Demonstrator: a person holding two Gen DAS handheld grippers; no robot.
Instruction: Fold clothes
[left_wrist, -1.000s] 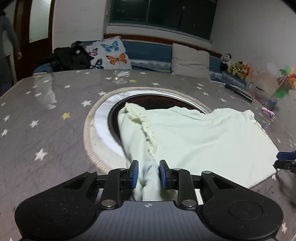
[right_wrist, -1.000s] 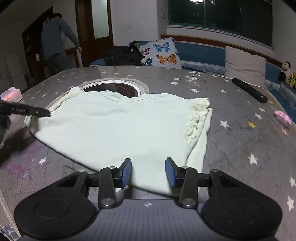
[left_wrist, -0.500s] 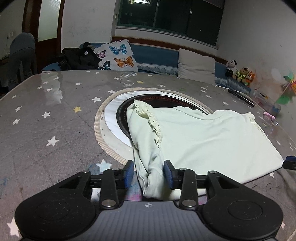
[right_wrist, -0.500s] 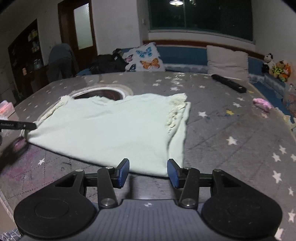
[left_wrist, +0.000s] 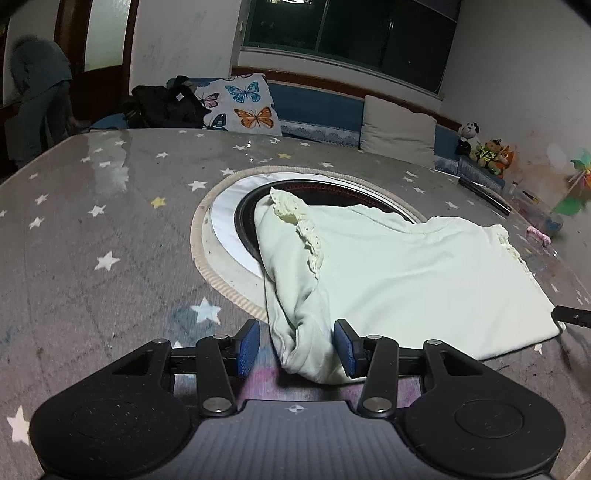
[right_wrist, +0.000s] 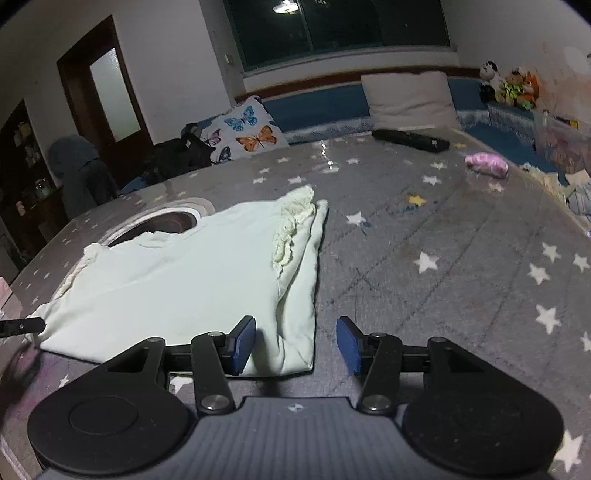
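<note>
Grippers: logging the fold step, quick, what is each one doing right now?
Left gripper: open, jaws just widened; folded shirt edge lies between them, unpinched.
Right gripper: open, jaws just widened; shirt corner between them, not gripped.

On the grey worktop (right_wrist: 461, 258) with stars lie a black remote (right_wrist: 410, 139) and a small pink thing (right_wrist: 485, 165), behind it a butterfly cushion (left_wrist: 243, 107), a plain cushion (left_wrist: 399, 131) and some plush toys (left_wrist: 484, 146).

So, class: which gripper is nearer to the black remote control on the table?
Right. The right gripper sits at the shirt's corner on the remote control's side of the table; the left gripper is at the opposite corner, with the whole shirt between it and the remote.
</note>
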